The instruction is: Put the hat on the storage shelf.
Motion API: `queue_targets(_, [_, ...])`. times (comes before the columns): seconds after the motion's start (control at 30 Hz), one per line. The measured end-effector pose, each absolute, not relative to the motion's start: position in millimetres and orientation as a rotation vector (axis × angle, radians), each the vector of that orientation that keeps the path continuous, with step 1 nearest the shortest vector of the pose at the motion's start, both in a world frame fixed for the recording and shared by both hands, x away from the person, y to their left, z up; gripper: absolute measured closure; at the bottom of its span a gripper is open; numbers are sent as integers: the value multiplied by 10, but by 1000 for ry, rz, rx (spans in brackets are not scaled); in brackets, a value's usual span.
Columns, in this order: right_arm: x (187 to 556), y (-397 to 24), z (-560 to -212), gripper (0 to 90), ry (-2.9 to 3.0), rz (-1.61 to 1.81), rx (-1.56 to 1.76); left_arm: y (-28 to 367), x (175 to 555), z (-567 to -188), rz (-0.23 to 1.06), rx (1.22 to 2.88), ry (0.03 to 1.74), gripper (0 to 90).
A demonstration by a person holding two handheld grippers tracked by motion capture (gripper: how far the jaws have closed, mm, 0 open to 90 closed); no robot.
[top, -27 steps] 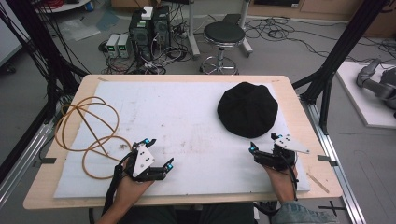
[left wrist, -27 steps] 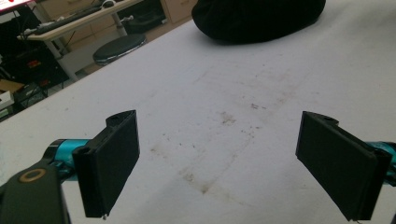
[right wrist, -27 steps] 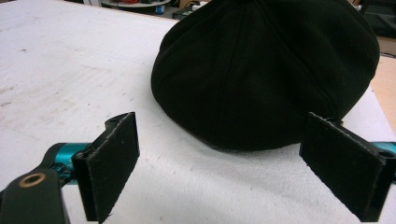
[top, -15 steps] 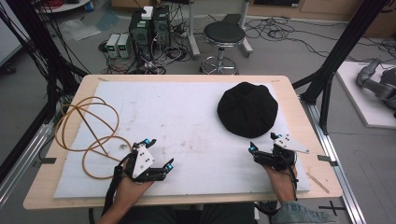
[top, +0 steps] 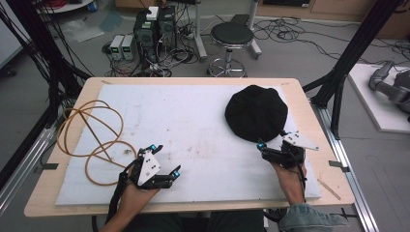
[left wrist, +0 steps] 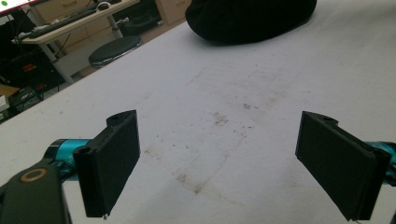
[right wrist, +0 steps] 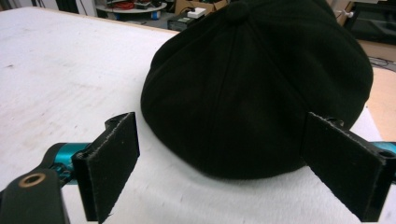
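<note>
I am holding my right tool [top: 271, 148] wide open and empty, just short of the round black fabric cap [top: 256, 112] lying at the white foam-covered counter's [top: 193, 116] far right. My left tool [top: 164, 160] is hovering wide open and empty beside the looped tan rubber cord [top: 92, 133].

A light wooden table [top: 309, 108] carries a white foam sheet [top: 193, 121] (smudged with faint brown marks near its middle). On the sheet's far right lies a round black fabric cap [top: 256, 113]; a looped tan rubber cord [top: 92, 133] sprawls over its left edge.
</note>
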State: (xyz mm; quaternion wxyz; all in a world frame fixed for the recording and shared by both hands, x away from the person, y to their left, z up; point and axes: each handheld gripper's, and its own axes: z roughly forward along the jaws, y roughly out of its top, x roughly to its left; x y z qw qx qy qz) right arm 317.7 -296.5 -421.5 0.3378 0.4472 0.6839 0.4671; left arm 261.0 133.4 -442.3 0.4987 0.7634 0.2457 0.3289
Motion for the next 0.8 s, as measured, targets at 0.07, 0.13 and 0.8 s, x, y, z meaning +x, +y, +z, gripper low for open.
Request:
queue_targets(0.07, [3229, -2957, -4192, 118, 1771, 1215, 1177, 1337, 2611, -4420, 794, 1846, 594, 141])
queue_targets(0.13, [3274, -2946, -4160, 118, 1756, 1219, 1181, 1334, 2614, -4420, 790, 1847, 589, 142])
queue_targets(0.8, [3852, -2767, -3922, 118, 1718, 1165, 1226, 1318, 2619, -4421, 766, 1861, 565, 149])
